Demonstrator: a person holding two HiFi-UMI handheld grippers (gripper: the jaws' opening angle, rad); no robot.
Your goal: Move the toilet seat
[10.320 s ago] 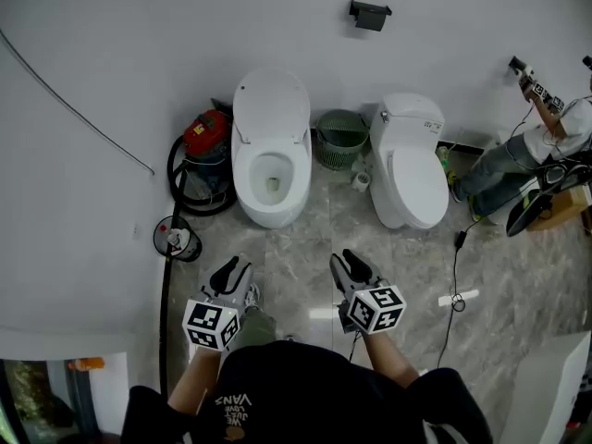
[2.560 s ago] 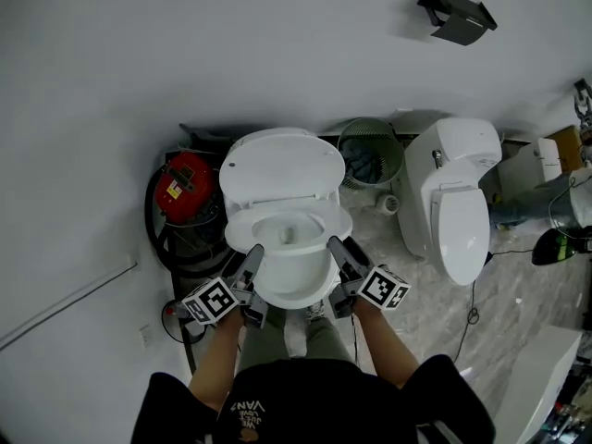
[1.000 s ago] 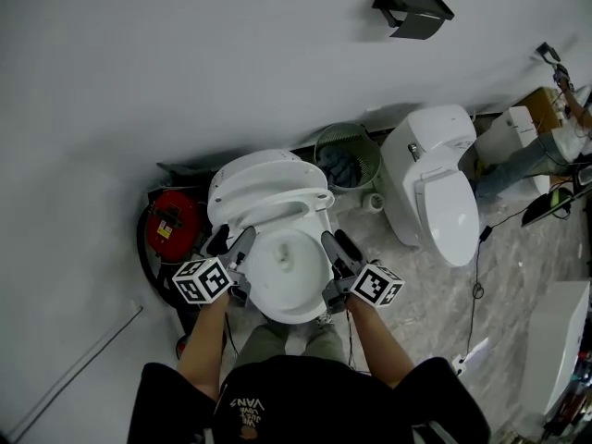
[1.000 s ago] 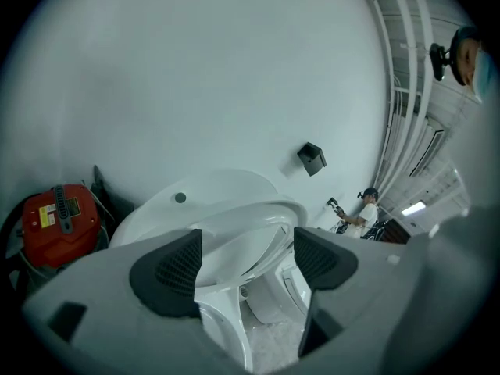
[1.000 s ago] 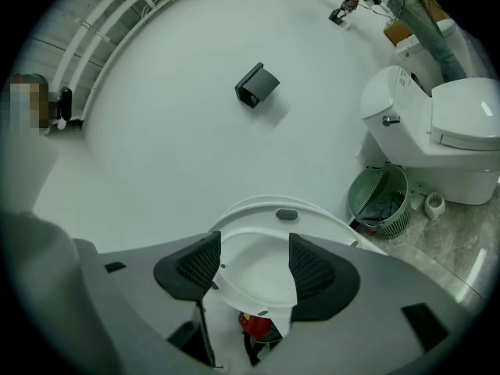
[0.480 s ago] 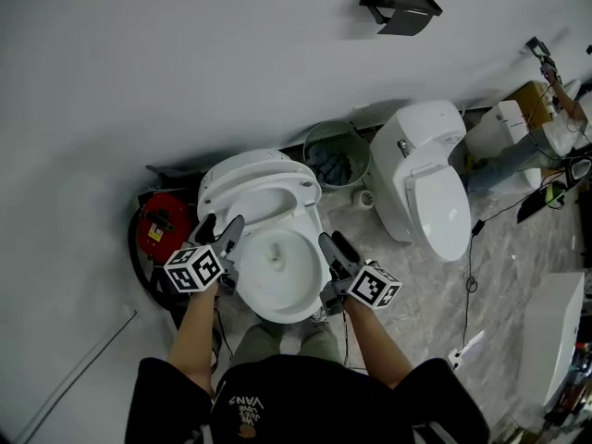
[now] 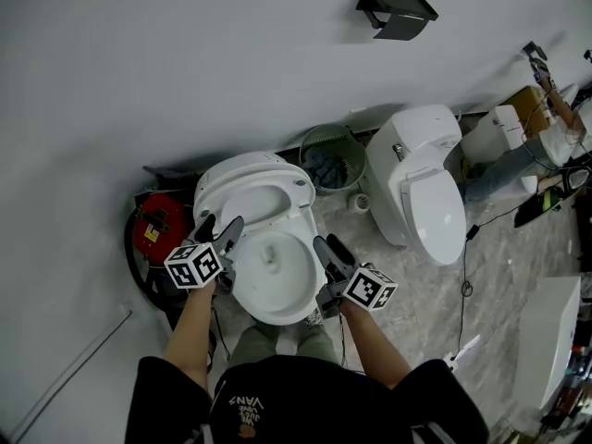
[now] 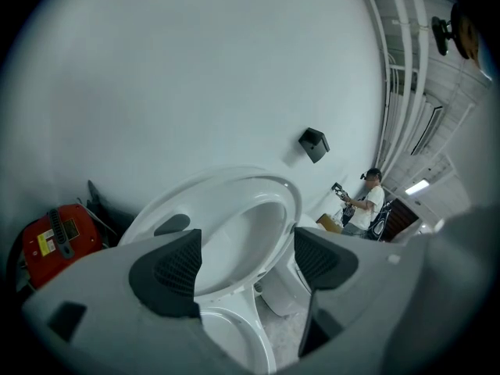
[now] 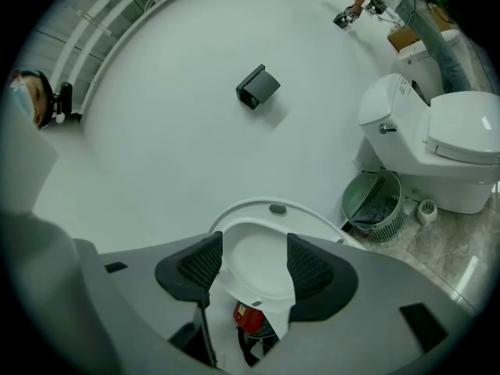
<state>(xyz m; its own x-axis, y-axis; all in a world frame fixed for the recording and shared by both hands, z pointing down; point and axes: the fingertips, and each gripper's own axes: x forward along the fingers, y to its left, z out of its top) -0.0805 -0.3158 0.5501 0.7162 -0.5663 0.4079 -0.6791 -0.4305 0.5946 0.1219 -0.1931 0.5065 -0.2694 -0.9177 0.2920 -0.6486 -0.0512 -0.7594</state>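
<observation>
A white toilet stands against the wall, its bowl (image 7: 273, 268) uncovered. The toilet seat (image 7: 296, 192) is a white ring standing up against the raised lid (image 7: 242, 166). In the left gripper view the seat (image 8: 269, 209) rises beyond the jaws, and in the right gripper view the seat (image 9: 258, 209) shows its underside. My left gripper (image 7: 219, 229) (image 8: 250, 260) is at the bowl's left rim, open, with nothing between its pads. My right gripper (image 7: 330, 251) (image 9: 254, 272) is at the bowl's right side, also open and holding nothing.
A red vacuum (image 7: 148, 229) with a black hose sits left of the toilet. To the right are a green basket (image 7: 326, 160), a paper roll (image 7: 361, 202) and a second toilet (image 7: 425, 197), its lid down. A black holder (image 7: 396, 9) hangs on the wall. A person (image 7: 546, 128) works at the far right.
The seat ring has swung from half raised to upright against the lid. My left gripper has moved up and left along the bowl's edge. The right gripper has barely moved.
</observation>
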